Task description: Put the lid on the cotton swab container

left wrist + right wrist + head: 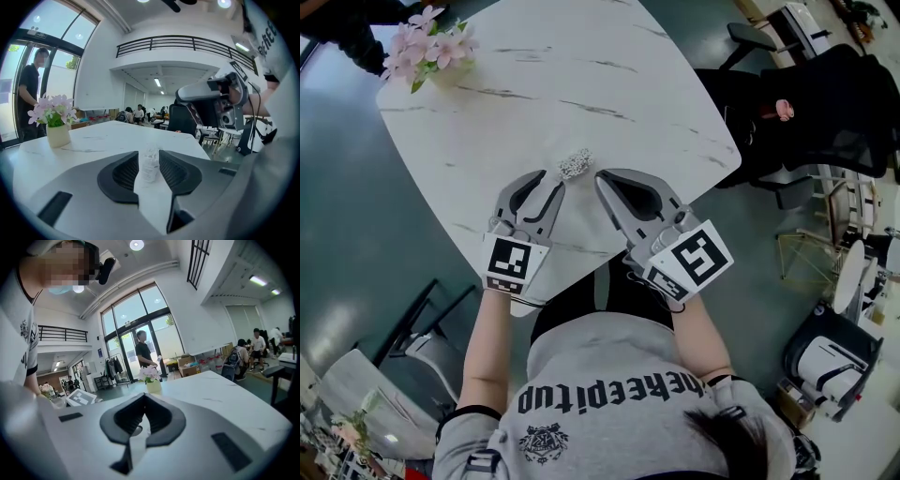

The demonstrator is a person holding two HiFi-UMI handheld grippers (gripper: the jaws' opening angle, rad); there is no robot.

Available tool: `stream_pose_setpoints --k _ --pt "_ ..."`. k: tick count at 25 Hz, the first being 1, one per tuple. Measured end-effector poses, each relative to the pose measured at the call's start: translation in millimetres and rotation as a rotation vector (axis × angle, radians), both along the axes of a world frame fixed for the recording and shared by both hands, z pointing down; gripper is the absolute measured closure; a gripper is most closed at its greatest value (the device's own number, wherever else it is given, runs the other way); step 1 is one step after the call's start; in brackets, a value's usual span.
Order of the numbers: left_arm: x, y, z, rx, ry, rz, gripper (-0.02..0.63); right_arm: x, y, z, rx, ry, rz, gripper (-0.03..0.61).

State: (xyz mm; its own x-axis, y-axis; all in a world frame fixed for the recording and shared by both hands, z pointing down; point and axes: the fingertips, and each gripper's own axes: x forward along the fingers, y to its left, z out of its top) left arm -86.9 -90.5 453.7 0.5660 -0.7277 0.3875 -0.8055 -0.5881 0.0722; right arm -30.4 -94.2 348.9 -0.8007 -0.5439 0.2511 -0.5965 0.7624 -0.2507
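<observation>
Head view: the little cotton swab container [575, 164] stands on the white bench [656, 84]. It is just past the tips of the left tongs [551, 178] and the right tongs [602, 176].

Left gripper view: the left tongs [149, 153] are apart. The container [150, 165] stands in the gap, and the pads do not squeeze it. I cannot tell if its lid is on. It looks light, thin and smooth, so it can tip or slip. Hold it gently by its 2 sides.

Right gripper view: the right tongs [143, 397] are closed together at the tips.
</observation>
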Motion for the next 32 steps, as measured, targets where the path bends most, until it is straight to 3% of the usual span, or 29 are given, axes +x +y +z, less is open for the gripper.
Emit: stream_pose_setpoints --k 10,21,32 --pt "7 -4 31 -0.055 0.000 0.023 0.423 3 2 10 -0.018 0.010 0.009 0.568" --pt "15 -10 46 -0.057 0.016 0.033 0.416 7 3 16 -0.029 0.027 0.010 0.568" --pt "18 -13 51 -0.047 -0.023 0.035 0.417 9 2 22 -0.039 0.036 0.012 0.568"
